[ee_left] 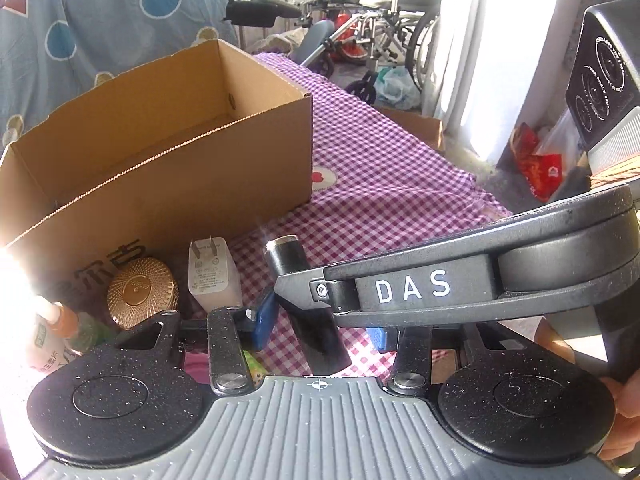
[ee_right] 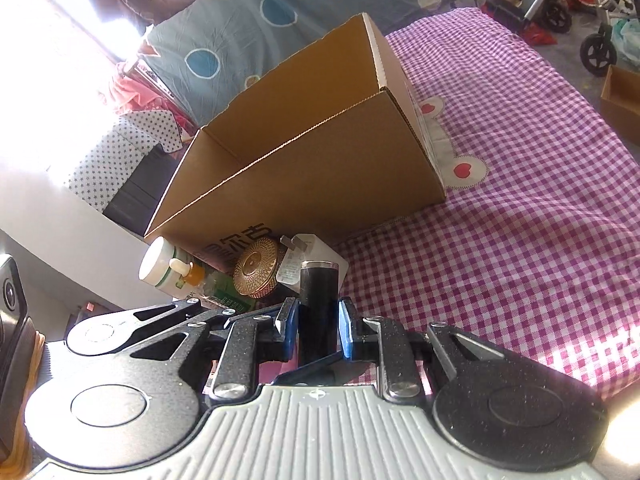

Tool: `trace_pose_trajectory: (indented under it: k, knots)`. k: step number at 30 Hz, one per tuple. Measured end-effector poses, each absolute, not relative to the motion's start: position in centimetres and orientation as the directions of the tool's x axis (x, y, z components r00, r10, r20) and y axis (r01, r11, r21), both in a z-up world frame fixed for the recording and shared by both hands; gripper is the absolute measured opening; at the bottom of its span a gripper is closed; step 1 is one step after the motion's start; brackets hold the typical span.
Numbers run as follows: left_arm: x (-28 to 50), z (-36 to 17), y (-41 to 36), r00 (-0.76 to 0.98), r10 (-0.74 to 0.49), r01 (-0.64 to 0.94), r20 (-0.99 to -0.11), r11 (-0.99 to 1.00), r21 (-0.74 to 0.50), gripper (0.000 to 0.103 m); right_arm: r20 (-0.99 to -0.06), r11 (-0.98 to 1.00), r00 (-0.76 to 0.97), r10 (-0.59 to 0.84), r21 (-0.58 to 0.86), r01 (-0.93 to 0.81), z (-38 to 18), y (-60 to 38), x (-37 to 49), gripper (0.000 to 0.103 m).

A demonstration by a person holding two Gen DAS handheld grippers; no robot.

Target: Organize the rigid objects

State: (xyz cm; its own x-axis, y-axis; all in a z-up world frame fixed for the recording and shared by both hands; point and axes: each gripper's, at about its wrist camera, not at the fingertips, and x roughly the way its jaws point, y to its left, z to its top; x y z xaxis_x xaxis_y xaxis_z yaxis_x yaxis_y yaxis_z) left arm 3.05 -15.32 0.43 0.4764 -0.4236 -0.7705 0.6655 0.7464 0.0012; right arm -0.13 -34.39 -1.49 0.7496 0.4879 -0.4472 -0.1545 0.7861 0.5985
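A black cylinder with a silver cap (ee_right: pixel 318 312) stands between my right gripper's (ee_right: pixel 318 330) blue pads (ee_right: pixel 345 328), which are shut on it. In the left wrist view the same cylinder (ee_left: pixel 304 304) sits between my left gripper's (ee_left: pixel 320 326) wide-apart blue pads (ee_left: pixel 264 318), with the right gripper's arm lying across it. An open cardboard box (ee_left: pixel 168 168) stands just behind on the checked cloth; it also shows in the right wrist view (ee_right: pixel 304 168). A gold round lid jar (ee_left: pixel 140 292), a white charger (ee_left: pixel 212 272) and small bottles (ee_right: pixel 172 272) lie by the box front.
The purple-and-white checked cloth (ee_right: pixel 520 200) covers the surface and stretches to the right. A blue patterned sheet (ee_left: pixel 80 40) hangs behind the box. Wheelchairs and walkers (ee_left: pixel 380 20) stand on the floor beyond. A second cardboard box (ee_right: pixel 624 100) sits off the far right edge.
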Motion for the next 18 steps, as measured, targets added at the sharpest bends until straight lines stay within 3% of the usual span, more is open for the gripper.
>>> trace_pose_trajectory:
  k: [12,18]
  knots:
    - [4.4,9.8,-11.4,0.677,-0.419,0.576,-0.605,0.814,0.081,0.045,-0.284,0.814,0.803,0.523,0.444,-0.374,10.5,-30.4,0.9,0.023]
    - [10.4,11.7,-8.3,0.682,-0.363,0.487,-0.635,0.873,0.023,0.045,-0.310,0.794,0.746,0.589,0.395,-0.463,14.3,-26.4,7.6,0.023]
